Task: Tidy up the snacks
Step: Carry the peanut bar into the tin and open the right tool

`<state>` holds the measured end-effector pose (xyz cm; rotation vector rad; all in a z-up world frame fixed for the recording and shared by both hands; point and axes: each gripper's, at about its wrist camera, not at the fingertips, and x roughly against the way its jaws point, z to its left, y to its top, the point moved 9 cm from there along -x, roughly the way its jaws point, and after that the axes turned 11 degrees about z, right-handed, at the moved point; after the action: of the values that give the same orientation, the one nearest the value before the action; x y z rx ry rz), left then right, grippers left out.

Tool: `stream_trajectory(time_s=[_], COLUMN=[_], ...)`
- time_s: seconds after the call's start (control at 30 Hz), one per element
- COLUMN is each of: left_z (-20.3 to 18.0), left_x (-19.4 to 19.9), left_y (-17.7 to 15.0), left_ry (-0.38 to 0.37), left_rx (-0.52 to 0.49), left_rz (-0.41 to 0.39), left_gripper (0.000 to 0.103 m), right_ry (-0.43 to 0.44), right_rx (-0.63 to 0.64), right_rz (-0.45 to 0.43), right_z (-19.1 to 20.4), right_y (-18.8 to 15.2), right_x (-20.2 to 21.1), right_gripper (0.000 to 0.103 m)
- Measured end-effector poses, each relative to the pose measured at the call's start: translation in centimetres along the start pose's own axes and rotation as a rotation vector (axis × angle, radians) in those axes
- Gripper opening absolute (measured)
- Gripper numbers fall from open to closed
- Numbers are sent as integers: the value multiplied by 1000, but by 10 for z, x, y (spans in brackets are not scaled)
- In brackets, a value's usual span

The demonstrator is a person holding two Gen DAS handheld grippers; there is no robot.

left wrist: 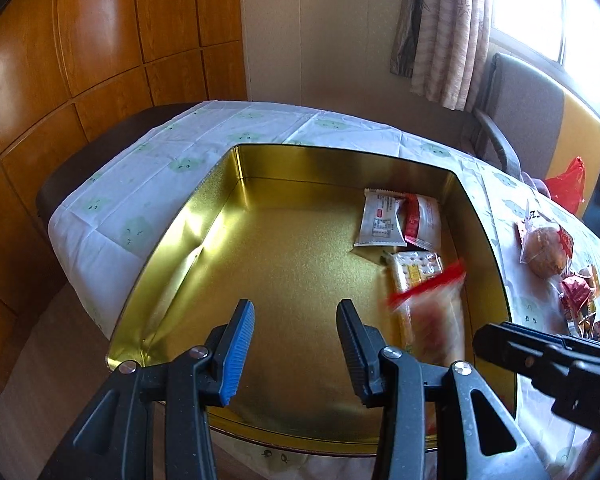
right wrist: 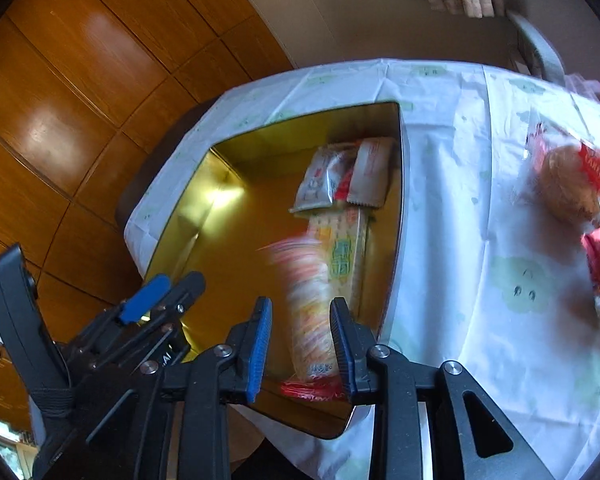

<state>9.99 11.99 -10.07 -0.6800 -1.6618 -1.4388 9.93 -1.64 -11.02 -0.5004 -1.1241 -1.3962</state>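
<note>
The left gripper point(left wrist: 296, 320) is held spread and empty over the gold tin point(left wrist: 204, 216). Only the right wrist view shows the right gripper point(right wrist: 300, 320) released, a blurred cracker sleeve point(right wrist: 308, 308) seen between its fingers inside the tin. Loose snacks point(right wrist: 572, 188) are seen right of it on the tablecloth point(right wrist: 460, 240).

I saw a gold tin point(left wrist: 220, 264) on a white cloth point(left wrist: 112, 200) printed with pale green smiling faces. The left tongs point(left wrist: 296, 316) and the right tongs point(right wrist: 300, 320) were black with blue pads point(left wrist: 240, 344). One packet point(left wrist: 380, 220) was white and grey, one wrapper point(left wrist: 420, 216) red. The wall panels point(left wrist: 80, 40) were orange-brown wood.
</note>
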Motion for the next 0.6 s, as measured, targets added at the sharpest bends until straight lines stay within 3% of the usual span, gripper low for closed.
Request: stream_trajectory(time_s=[0.23, 0.4, 0.6], left_z=[-5, -10, -19], left_x=[2, 13, 26], left_y=[-2, 0, 1], left_ry=[6, 14, 13], left_rx=[-15, -37, -67], left_rz=[-4, -37, -70], left_gripper=[44, 44, 44], right_ry=[-50, -127, -189], right_rx=[40, 84, 84], right_rz=[-71, -137, -166], right_z=[-9, -15, -33], right_y=[-10, -16, -26], right_x=[18, 37, 51], right_gripper=[36, 46, 47])
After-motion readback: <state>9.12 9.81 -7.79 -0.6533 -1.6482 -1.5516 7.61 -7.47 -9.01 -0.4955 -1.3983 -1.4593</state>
